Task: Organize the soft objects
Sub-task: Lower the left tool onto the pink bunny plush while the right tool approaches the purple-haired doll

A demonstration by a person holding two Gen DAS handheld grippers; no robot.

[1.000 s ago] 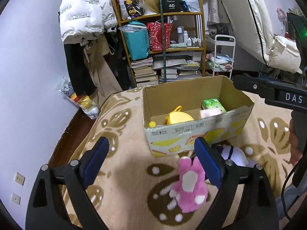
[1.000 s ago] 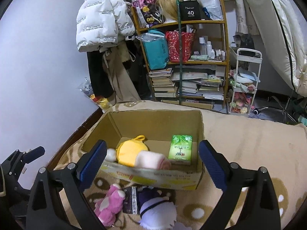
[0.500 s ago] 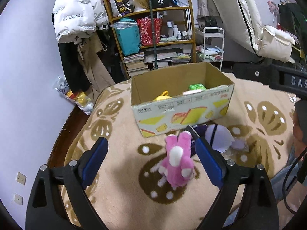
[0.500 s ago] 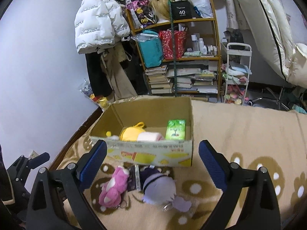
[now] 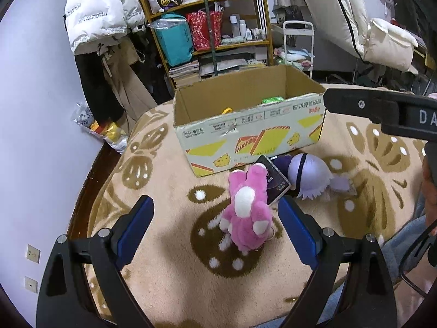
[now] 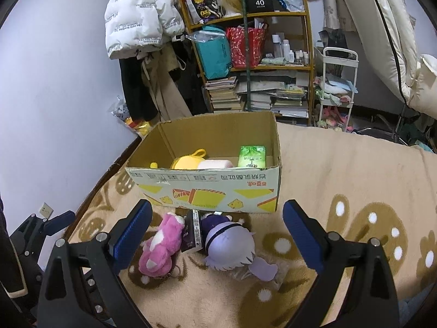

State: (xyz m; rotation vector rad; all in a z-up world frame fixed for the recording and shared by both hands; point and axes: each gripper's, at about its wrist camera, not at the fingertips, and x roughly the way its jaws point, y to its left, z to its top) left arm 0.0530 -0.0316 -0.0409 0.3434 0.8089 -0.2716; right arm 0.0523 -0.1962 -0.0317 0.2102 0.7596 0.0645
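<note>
A pink plush toy (image 5: 247, 211) (image 6: 161, 247) lies on the beige patterned blanket (image 5: 169, 227) in front of a cardboard box (image 5: 254, 131) (image 6: 207, 188). Beside it lie a dark packet (image 5: 274, 183) (image 6: 191, 231) and a lilac-haired plush doll (image 5: 308, 176) (image 6: 229, 244). Inside the box are a yellow plush (image 6: 188, 161), a pale pink roll (image 6: 214, 164) and a green tissue pack (image 6: 251, 157). My left gripper (image 5: 215, 229) is open, its fingers either side of the pink toy without touching it. Above the two plushes, my right gripper (image 6: 215, 235) stands open and empty.
A shelf (image 6: 254, 63) packed with books, bags and bottles stands behind the box, with a white trolley (image 6: 338, 82) to its right. Coats hang on the wall at left. The blanket's left edge drops to dark floor (image 5: 90, 175). A person's sleeve (image 5: 409, 235) is at right.
Both grippers have drawn back from the box and lowered toward the toys. The pink toy now lies between the left gripper's fingers; the box looks farther away in both views.
</note>
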